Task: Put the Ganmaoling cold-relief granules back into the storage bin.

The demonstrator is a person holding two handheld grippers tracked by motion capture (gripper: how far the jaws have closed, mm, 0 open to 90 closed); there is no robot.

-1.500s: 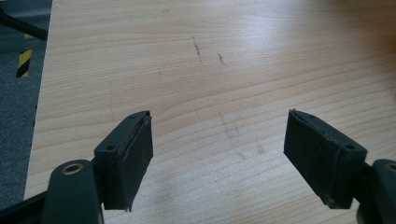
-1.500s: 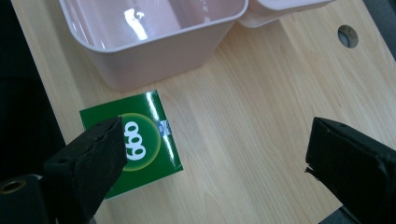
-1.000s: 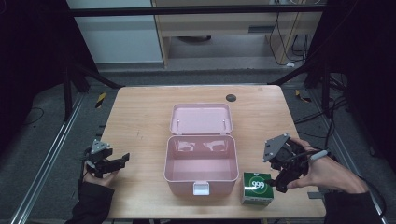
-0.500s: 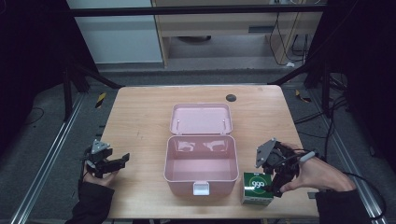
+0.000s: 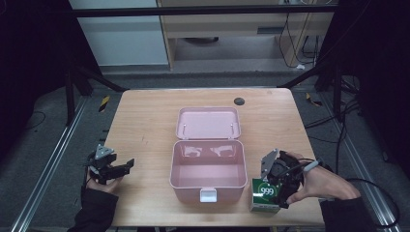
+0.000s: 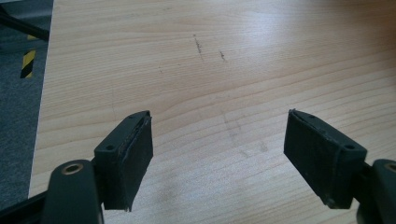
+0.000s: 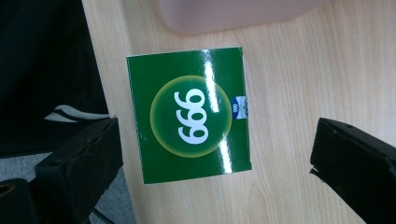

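Nearest, at the desk's (image 5: pixel 145 121) front right corner: right gripper (image 5: pixel 276 180) held in a person's right hand (image 5: pixel 316 182), tipped down over a green box (image 5: pixel 265 195) printed with a white "999" in a yellow-green circle. Seen through the right gripper view, jaws spread wide, one on either side of the green box (image 7: pixel 189 114), neither touching it; box glossy, lying flat on the wood between the jaws and a little closer to the one at the desk's edge. Just beyond the box from those jaws, the rounded corner of a pink case (image 7: pixel 233 14).

Opposite, at the front left: left gripper (image 5: pixel 116 168) in the left hand (image 5: pixel 99 179), low over the desk and well apart from everything else. Jaws likewise wide apart in the left gripper view, holding nothing, with bare scuffed wood (image 6: pixel 219 84) between and ahead of them, and the desk's edge and grey floor (image 6: pixel 18 116) off to their left.

Between the two grippers, mid-desk: pink case (image 5: pixel 208 166) standing open, white latch (image 5: pixel 209 195) on its front wall, hollow inside looking empty, lid (image 5: pixel 208 123) thrown back flat behind it.

Farther off, past the lid near the back edge: small dark round object (image 5: pixel 239 101), too small to tell what.
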